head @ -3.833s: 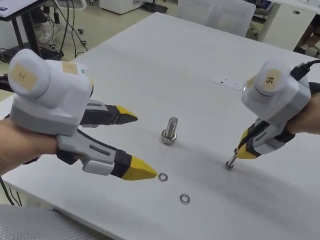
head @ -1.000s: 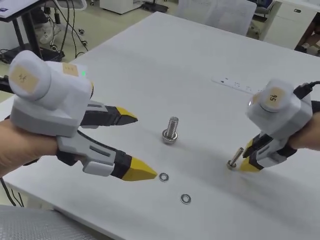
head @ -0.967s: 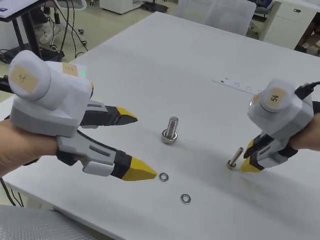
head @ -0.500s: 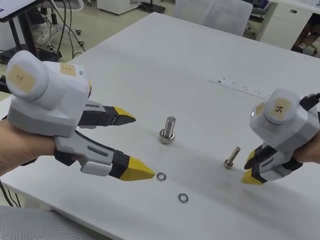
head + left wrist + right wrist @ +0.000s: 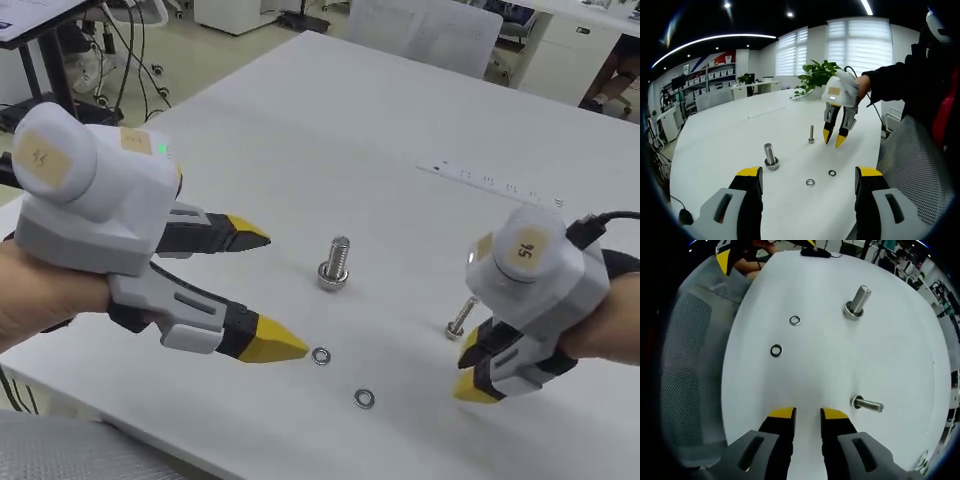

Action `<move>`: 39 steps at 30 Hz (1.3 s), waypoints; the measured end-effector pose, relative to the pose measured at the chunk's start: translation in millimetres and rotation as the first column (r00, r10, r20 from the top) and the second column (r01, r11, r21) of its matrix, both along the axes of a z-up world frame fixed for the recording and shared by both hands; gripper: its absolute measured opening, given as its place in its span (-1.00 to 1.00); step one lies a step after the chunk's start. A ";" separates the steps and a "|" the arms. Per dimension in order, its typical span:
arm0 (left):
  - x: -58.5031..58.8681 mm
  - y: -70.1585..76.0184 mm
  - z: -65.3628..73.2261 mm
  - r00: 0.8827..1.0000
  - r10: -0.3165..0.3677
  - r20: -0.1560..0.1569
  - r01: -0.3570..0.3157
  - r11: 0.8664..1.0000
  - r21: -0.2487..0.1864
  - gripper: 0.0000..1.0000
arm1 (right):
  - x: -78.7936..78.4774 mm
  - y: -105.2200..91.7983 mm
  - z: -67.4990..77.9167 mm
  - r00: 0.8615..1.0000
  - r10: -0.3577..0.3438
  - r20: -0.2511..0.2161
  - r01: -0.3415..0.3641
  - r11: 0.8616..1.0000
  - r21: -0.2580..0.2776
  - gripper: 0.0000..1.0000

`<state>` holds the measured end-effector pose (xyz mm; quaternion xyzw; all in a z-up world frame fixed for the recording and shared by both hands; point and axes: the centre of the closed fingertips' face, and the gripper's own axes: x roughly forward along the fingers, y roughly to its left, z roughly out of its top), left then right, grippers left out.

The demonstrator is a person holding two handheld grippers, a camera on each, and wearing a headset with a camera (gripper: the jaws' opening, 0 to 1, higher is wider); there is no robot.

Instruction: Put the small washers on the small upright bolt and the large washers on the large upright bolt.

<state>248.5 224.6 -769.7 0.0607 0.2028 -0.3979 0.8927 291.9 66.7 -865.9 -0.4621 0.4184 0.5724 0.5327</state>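
Steel washers lie beside my wide-open left gripper; my right gripper, released, hovers near the small bolt.

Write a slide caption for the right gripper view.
Right gripper hovers slightly open beside the small bolt; two washers lie loose.

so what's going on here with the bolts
A person works two handheld grippers over a white table. The left gripper hovers open by two loose washers, the right gripper open and empty beside the small upright bolt. The large bolt stands upright mid-table. Neither washer is on a bolt yet.
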 end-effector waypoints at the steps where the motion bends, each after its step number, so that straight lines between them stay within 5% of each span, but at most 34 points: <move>1: -0.3 0.0 0.3 1.000 0.000 0.001 0.000 1.000 0.000 0.50 | -2.7 2.9 -0.6 1.000 0.008 -0.003 -0.008 1.000 0.000 -0.58; 20: -5.0 1.4 0.8 1.000 0.005 0.001 -0.005 1.000 0.003 0.49 | -38.0 55.7 -4.4 0.988 0.147 -0.040 -0.146 0.989 0.029 -0.59; 39: -7.8 2.8 -0.1 1.000 0.008 -0.002 -0.008 1.000 -0.002 0.49 | -50.3 72.6 -14.0 0.977 0.209 -0.044 -0.208 0.978 0.016 -0.60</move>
